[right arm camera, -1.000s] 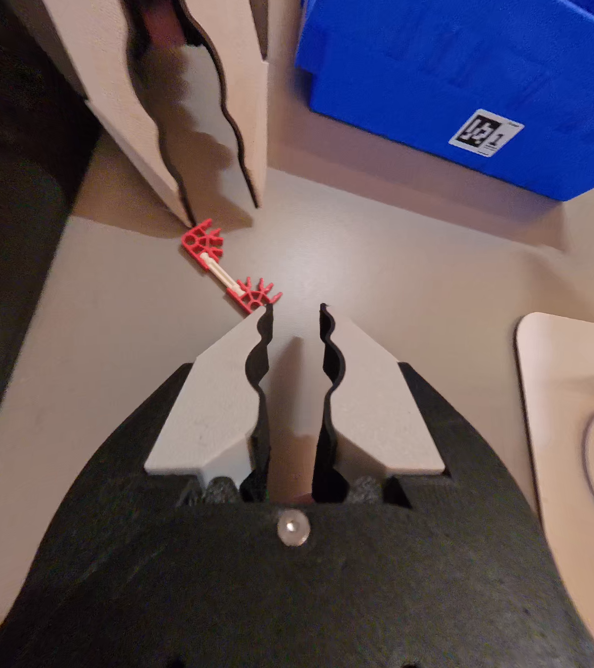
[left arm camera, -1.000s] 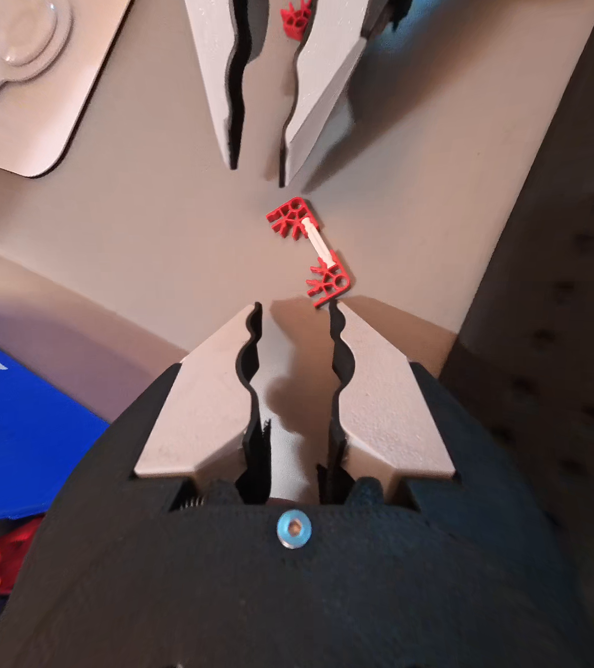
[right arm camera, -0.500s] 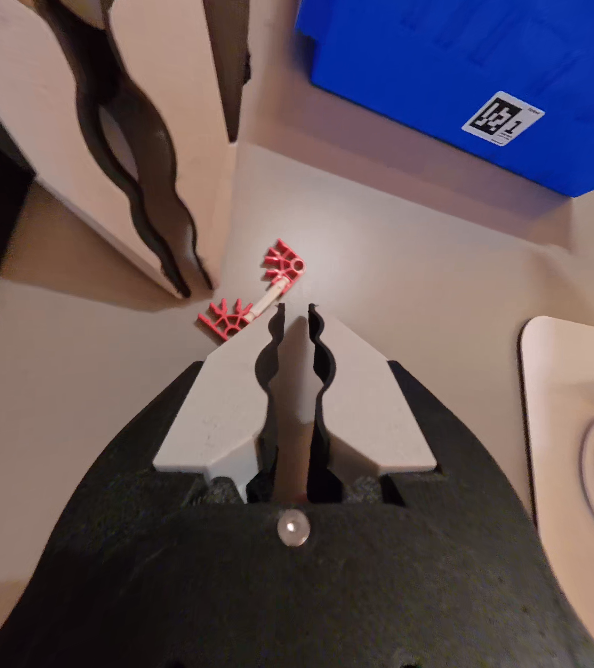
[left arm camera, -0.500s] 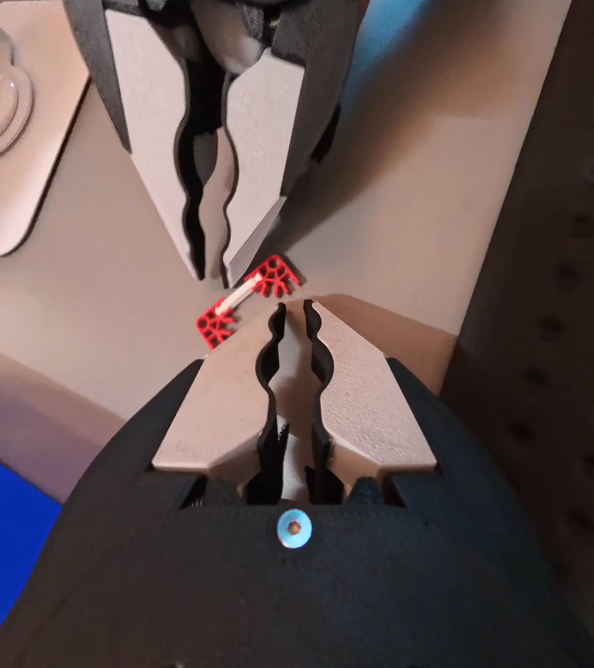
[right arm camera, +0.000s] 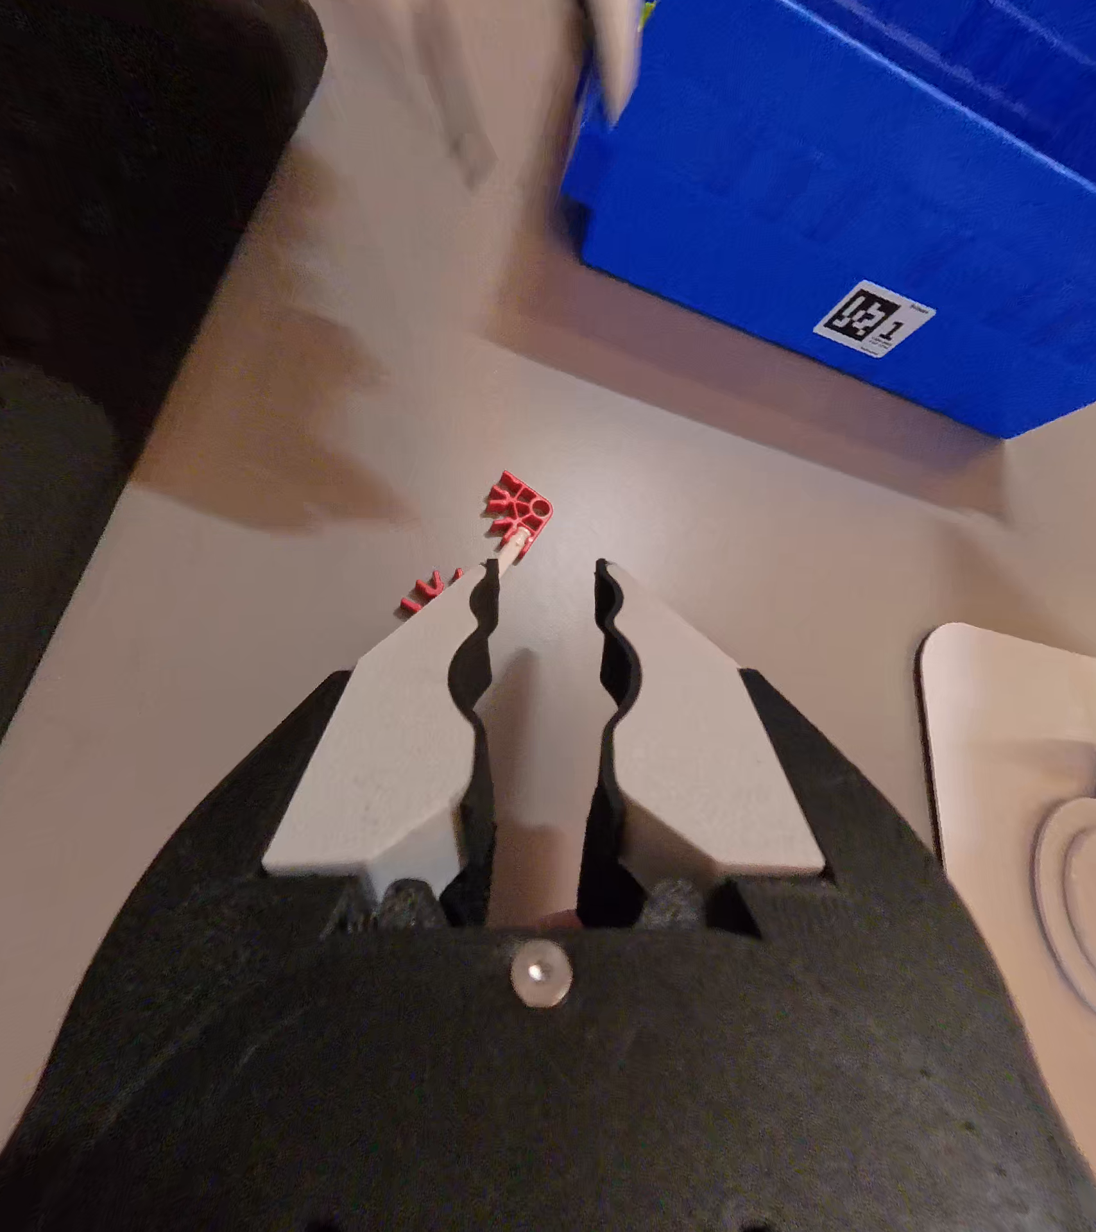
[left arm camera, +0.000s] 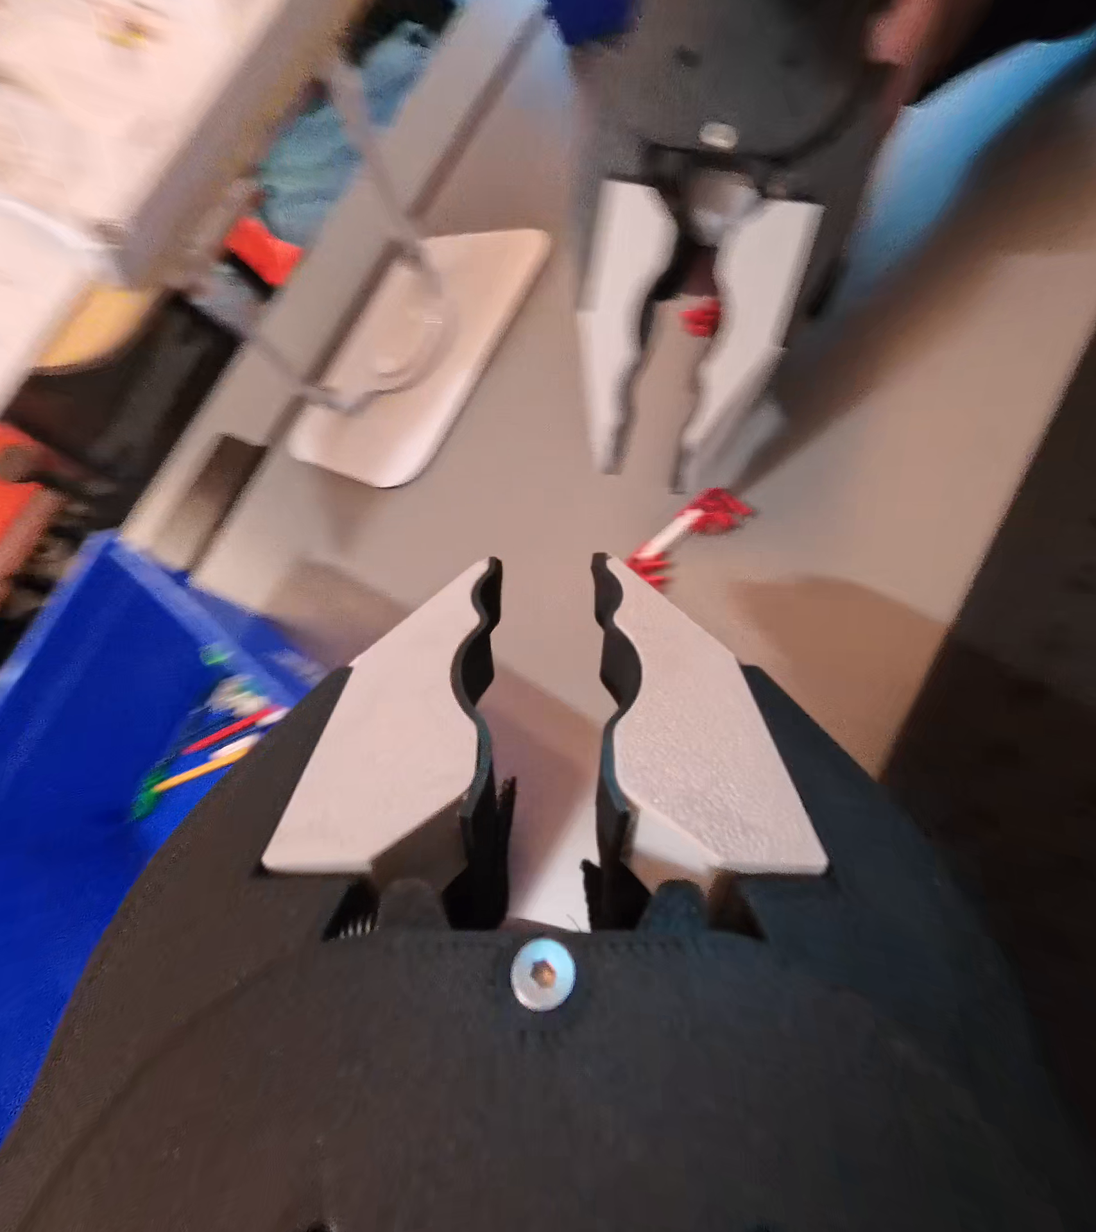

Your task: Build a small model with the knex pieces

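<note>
A small piece made of two red connectors joined by a white rod point(right arm camera: 518, 510) lies on the beige table. My right gripper point(right arm camera: 545, 567) is open and empty just above it. The right gripper's left finger point(right arm camera: 398, 700) hides part of the nearer connector. In the blurred left wrist view my left gripper point(left arm camera: 546, 567) is open and empty, with the piece point(left arm camera: 685, 533) just past its right fingertip. The right gripper point(left arm camera: 649, 467) faces it from across the piece. Another small red part point(left arm camera: 702, 317) shows through the gap between the right gripper's fingers.
A blue bin point(right arm camera: 865, 200) with a square marker label stands behind the piece; it holds coloured sticks point(left arm camera: 218, 753). A pale pad with a clear moulded holder point(right arm camera: 1032, 767) point(left arm camera: 412, 360) lies to the side. A dark surface point(right arm camera: 32, 333) borders the table edge. Tip to tip, the grippers are about 10 cm apart. My right gripper is the nearer one to the white rod point(right arm camera: 518, 510): about 4 cm, against 10 cm.
Both grippers have opened wider and drawn apart. The left gripper has pulled back and tilted up, blurring its view. The piece lies turned from where it lay a second ago.
</note>
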`<action>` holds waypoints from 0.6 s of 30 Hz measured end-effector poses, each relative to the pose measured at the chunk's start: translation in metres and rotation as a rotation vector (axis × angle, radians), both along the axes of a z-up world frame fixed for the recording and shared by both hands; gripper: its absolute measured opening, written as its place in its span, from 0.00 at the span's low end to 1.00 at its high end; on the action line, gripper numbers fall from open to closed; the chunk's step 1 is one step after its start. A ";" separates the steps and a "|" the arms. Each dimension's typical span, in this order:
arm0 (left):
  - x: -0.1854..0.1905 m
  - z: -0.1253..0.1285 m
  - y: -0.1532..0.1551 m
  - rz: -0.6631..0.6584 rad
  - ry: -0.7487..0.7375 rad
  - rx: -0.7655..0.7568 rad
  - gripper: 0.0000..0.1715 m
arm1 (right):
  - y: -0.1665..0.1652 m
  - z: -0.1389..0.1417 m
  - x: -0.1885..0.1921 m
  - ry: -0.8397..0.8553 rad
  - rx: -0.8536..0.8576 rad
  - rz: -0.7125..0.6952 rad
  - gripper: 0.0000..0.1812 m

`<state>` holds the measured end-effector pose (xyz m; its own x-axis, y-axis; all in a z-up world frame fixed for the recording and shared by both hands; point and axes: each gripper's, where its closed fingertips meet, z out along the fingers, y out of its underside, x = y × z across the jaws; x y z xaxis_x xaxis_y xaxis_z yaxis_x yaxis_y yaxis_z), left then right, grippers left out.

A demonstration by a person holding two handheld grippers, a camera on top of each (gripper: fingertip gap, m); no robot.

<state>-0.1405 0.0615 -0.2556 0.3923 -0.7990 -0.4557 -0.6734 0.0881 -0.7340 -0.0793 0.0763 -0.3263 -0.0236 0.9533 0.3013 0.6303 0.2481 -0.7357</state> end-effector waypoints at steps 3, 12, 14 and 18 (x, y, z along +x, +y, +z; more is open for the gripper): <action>-0.053 0.039 0.033 0.153 0.026 0.095 0.15 | -0.001 -0.002 -0.001 0.003 0.022 0.009 0.13; -0.153 0.055 0.106 0.382 0.171 0.056 0.21 | -0.004 -0.008 0.000 -0.010 0.057 0.031 0.13; -0.164 0.054 0.121 0.410 0.218 0.050 0.21 | -0.003 -0.011 0.000 -0.014 0.061 0.035 0.13; -0.163 0.011 0.129 0.311 0.339 -0.184 0.24 | -0.001 -0.015 0.002 -0.017 0.062 0.036 0.12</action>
